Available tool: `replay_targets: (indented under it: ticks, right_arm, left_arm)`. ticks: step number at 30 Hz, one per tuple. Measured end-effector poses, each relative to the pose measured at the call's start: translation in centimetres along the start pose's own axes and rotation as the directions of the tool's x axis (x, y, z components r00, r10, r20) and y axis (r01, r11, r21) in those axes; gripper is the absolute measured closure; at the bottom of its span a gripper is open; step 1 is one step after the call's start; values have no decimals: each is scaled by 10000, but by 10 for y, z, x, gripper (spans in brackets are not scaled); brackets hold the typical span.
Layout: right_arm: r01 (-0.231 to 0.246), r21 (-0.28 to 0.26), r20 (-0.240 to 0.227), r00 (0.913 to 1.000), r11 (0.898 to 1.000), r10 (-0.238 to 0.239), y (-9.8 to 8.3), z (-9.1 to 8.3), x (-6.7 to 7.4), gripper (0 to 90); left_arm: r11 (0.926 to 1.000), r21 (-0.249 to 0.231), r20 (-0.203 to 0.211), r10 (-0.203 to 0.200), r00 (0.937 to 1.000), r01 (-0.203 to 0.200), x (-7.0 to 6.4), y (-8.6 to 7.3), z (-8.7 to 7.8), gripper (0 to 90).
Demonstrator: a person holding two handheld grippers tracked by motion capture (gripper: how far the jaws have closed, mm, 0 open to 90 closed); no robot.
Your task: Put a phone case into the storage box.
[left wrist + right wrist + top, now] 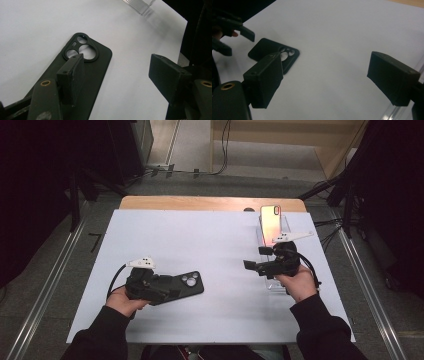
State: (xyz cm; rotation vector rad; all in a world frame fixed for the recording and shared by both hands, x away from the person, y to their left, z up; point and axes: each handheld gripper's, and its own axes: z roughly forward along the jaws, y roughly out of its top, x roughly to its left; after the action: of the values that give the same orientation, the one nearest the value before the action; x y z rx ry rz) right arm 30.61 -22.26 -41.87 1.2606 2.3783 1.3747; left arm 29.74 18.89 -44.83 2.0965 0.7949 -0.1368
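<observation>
Sleeves (100, 335) and hands enter at the bottom. At left, the left gripper (120, 75) hovers with jaws spread wide over a matte black case (182, 285), holding nothing. The case lies flat on the smooth white mat (200, 235), camera ring up; thin and rubbery, it could skid if pinched at one edge. At right, the right gripper (324, 82), also spread and empty, sits near a clear stand (280, 282) propping a glossy phone (270, 222); a nudge might topple it.

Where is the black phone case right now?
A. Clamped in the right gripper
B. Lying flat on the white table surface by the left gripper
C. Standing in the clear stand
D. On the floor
B: the black phone case lies flat on the white table surface, under the open left gripper.
</observation>
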Motion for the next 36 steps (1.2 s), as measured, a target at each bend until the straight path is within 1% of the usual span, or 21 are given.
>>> replay_targets:
  ticks: [6, 8, 11, 18, 19, 21, 26, 30, 31, 33, 36]
  right_arm:
    - [230, 326, -443, 9988, 9992, -216, -10, 0, 9, 128]
    - [327, 448, -549, 9980, 9985, -303, -14, -1, 12, 167]
    - [535, 558, -665, 9965, 9970, -498, -19, -3, 15, 184]
    - [859, 780, -1046, 9915, 9932, -775, -31, -2, 20, 193]
    - [840, 800, -1085, 9913, 9932, -751, -32, -2, 21, 193]
    - [928, 851, -1146, 9900, 9920, -827, -34, -2, 22, 194]
    - [915, 991, -1276, 9887, 9909, -786, -40, -2, 24, 199]
    - [1078, 1050, -1326, 9867, 9886, -935, -44, -1, 24, 203]
    - [1025, 1089, -1324, 9873, 9888, -878, -45, -1, 25, 202]
    - [1086, 1146, -1383, 9861, 9875, -924, -47, 0, 25, 203]
    - [1272, 1207, -1287, 9854, 9845, -1115, -50, 0, 25, 202]
  left_arm:
    - [10000, -43, -3, 19, 10000, -19, 0, 0, -1, 294]
    - [10000, -47, -1, 18, 10000, -18, 0, 0, -1, 294]
    - [10000, -48, 19, 47, 10000, -47, 0, 0, -1, 294]
    - [9999, -48, -23, 110, 9999, -110, -2, -2, -2, 294]
    - [10000, -53, -26, 83, 10000, -83, -2, -2, -3, 294]
    - [9999, -70, -37, 97, 9999, -98, -2, -2, -4, 294]
    - [9999, -104, -44, 132, 9999, -132, -2, -2, -4, 294]
    - [9998, -108, -19, 158, 9999, -158, -2, -2, -4, 294]
    - [9998, -111, -37, 171, 9998, -171, -3, -2, -4, 294]
    - [9996, -114, -36, 252, 9997, -252, -3, -2, -5, 294]
    - [9989, -241, -57, 403, 9992, -404, -5, -1, -6, 294]
